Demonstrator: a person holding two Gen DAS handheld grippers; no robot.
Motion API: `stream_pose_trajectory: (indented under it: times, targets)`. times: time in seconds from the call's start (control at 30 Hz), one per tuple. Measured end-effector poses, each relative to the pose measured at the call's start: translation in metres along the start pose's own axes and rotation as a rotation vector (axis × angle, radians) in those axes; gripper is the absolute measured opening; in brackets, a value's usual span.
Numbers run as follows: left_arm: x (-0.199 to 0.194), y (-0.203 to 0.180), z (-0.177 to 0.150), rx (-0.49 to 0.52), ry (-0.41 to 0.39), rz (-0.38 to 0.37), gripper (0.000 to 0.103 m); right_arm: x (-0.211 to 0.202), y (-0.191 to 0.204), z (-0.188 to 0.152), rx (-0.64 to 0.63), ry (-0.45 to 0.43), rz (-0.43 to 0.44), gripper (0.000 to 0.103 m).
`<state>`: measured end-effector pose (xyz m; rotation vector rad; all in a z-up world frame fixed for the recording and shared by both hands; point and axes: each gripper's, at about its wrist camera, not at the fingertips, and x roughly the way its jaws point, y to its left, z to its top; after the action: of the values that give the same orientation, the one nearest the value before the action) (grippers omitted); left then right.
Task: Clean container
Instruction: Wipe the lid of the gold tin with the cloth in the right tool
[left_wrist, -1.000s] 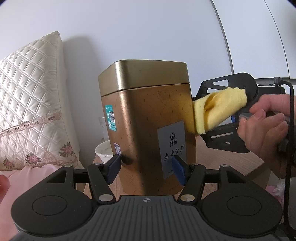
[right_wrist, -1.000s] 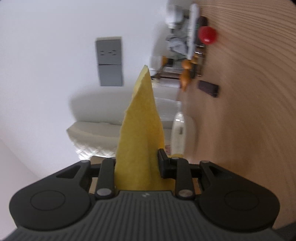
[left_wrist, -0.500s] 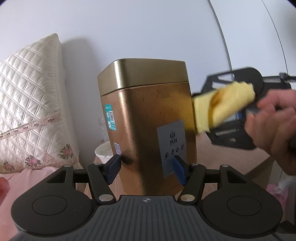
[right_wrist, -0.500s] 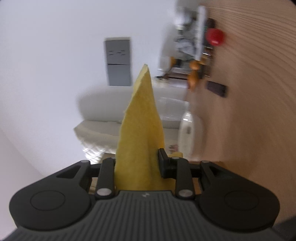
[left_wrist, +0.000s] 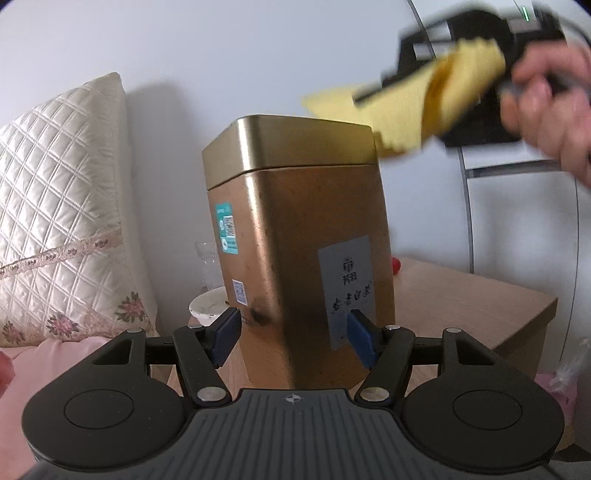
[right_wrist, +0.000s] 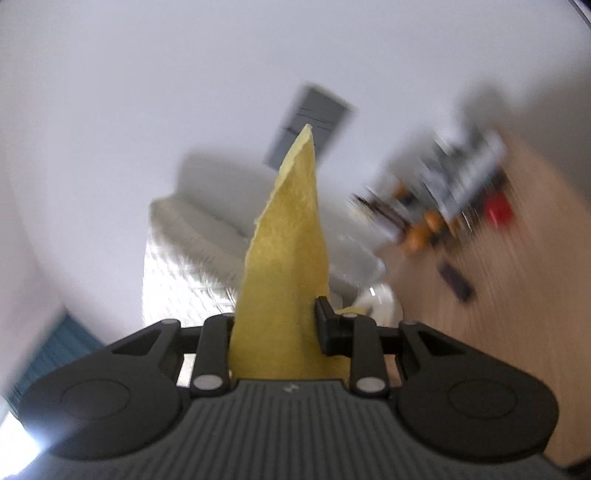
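Observation:
A tall gold tin container (left_wrist: 295, 236) with a lid and paper labels stands upright on a wooden bedside table (left_wrist: 461, 306). My left gripper (left_wrist: 291, 338) is shut on the tin's lower part, its blue pads (left_wrist: 225, 334) pressed to both sides. My right gripper (right_wrist: 275, 325) is shut on a folded yellow cloth (right_wrist: 286, 280). In the left wrist view the right gripper and cloth (left_wrist: 424, 107) are blurred, above the tin's top right corner; the cloth's edge hangs by the lid.
A quilted cream pillow (left_wrist: 59, 221) leans on the wall at left, pink bedding (left_wrist: 44, 369) below it. A small white bowl (left_wrist: 207, 306) and a clear glass (left_wrist: 208, 266) stand behind the tin. Blurred clutter (right_wrist: 443, 206) lies on the table.
My right gripper with the yellow cloth has risen from the tin's right side to above its top right corner, turning as it went. The left gripper and tin have stayed put.

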<state>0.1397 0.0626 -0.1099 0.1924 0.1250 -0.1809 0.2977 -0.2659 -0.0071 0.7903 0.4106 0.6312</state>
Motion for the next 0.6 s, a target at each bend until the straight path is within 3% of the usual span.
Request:
stream_pose_trajectory:
  times: [0.13,0.23,0.4,0.6]
  targets:
    - [0.000,0.003,0.000,0.009,-0.012,0.002,0.068,0.001,0.068,0.009,-0.335,0.034,-0.058,0.030]
    - [-0.003,0.000,0.003,0.045,-0.045,0.016,0.067,0.017,0.094,-0.001,-0.514,0.109,-0.131,0.030]
    - [-0.002,0.005,0.004,0.003,-0.044,-0.011,0.061,0.049,0.097,-0.016,-0.618,0.210,-0.213,0.029]
    - [-0.002,0.002,0.004,0.009,-0.041,-0.023,0.057,0.064,0.104,-0.030,-0.639,0.237,-0.193,0.029]
